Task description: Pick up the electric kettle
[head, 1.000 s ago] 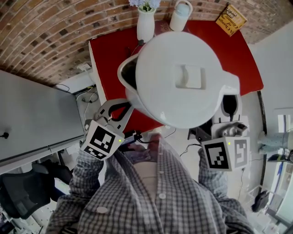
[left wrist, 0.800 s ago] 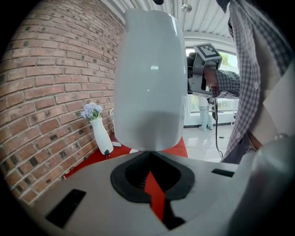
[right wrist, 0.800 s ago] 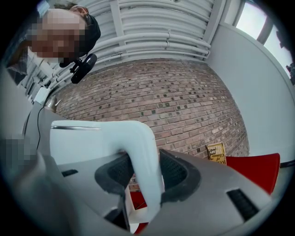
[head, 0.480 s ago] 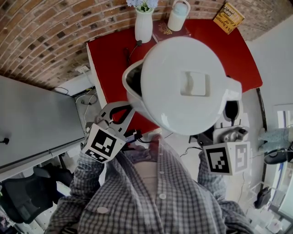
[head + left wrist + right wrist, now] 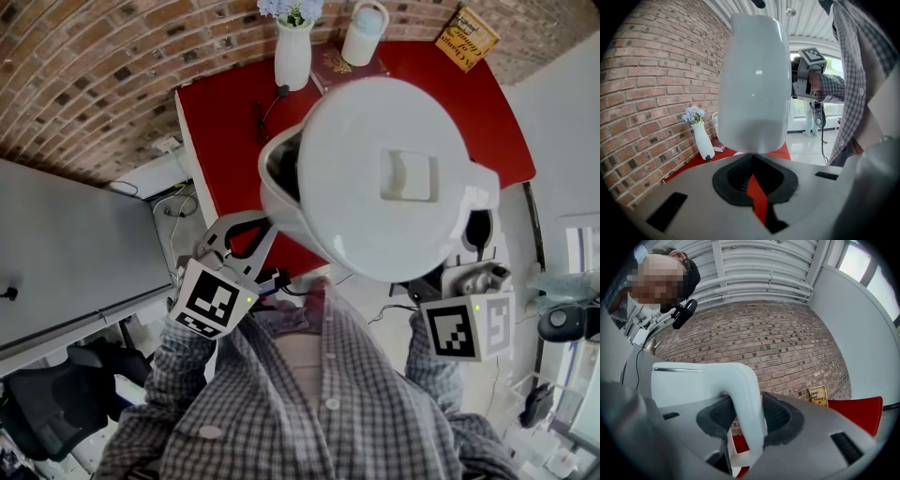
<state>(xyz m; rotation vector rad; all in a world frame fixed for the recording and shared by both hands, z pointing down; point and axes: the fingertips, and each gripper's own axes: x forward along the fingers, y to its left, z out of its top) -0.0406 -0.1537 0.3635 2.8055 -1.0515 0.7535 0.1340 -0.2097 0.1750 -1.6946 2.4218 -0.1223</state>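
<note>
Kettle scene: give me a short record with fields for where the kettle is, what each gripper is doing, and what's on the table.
kettle: white, lid on, held in the air above the red table
right gripper: shut on the kettle's handle
left gripper: shut, empty, just below the kettle's body
table's far end: vase of flowers, white container, by the brick wall

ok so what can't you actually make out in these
Head view: the kettle covers the right gripper's jaws and much of the red table.
Head view: print on the yellow book is too small to read.
Left gripper view: whether the kettle's underside touches the left gripper; the gripper's own body hides that edge.
Right gripper view: the kettle's spout, behind its body.
</note>
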